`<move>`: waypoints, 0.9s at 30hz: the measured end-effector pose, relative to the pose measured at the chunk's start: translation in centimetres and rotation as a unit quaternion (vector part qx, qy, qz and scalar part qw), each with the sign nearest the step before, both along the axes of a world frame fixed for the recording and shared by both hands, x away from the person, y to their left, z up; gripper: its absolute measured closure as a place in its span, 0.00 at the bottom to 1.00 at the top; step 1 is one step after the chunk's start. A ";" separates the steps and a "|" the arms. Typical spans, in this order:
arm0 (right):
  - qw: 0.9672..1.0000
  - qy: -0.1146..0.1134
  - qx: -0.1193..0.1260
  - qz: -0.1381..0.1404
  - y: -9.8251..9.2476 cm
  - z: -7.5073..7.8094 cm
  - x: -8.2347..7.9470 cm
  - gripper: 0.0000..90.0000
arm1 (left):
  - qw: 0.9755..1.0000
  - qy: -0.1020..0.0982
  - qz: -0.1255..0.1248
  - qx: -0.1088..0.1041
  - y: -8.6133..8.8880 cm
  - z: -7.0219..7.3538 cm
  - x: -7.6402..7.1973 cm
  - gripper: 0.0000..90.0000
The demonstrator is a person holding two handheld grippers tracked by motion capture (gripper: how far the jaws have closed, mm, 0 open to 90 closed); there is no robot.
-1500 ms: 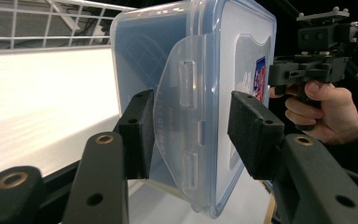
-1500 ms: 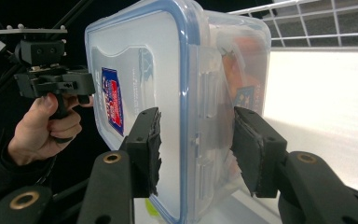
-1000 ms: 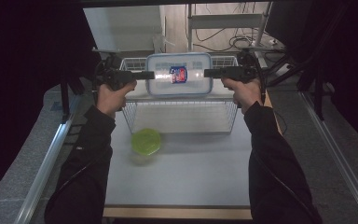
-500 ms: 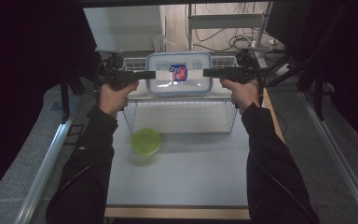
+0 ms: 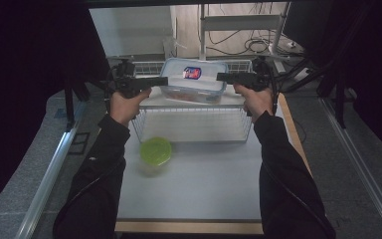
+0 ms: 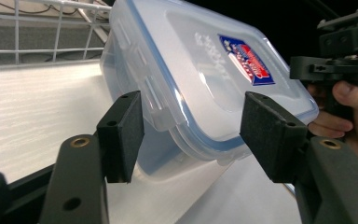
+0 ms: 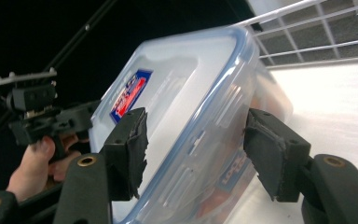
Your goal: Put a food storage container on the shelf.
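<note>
A clear plastic container (image 5: 194,79) with a blue-sealed lid and a red and blue label lies in the wire basket (image 5: 194,124) at the far end of the table. My left gripper (image 5: 165,80) points at its left end and my right gripper (image 5: 220,77) at its right end. In the left gripper view the container (image 6: 200,70) sits between the pads of the open left gripper (image 6: 193,133), with gaps at both sides. The right gripper (image 7: 198,151) straddles the container's (image 7: 191,93) rim the same way, its pads clear of it. Both pairs of jaws have just been opening.
A small bowl with a green lid (image 5: 155,152) stands on the white table (image 5: 204,184) in front of the basket, toward the left. Metal rails run along both sides of the table. Cables and a stand lie behind the basket.
</note>
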State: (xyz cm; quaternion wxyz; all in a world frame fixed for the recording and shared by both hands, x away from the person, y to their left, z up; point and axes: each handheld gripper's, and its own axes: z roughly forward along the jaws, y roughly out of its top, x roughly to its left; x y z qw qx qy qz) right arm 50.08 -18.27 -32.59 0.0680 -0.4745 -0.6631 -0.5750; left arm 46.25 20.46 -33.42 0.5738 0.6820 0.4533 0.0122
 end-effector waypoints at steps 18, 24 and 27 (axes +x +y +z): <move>0.975 -0.160 -0.156 -0.008 -0.3 1.6 -6.9 0.98 | 0.988 -0.112 0.007 0.103 0.9 0.2 -6.0 0.72; 0.967 -0.166 -0.190 0.034 2.1 -0.3 -8.3 1.00 | 0.988 -0.103 -0.001 0.119 -0.4 -1.0 -5.8 0.94; 0.962 -0.170 -0.213 0.034 3.0 -0.6 -8.1 1.00 | 0.987 -0.104 0.001 0.126 -1.2 -1.2 -5.6 0.94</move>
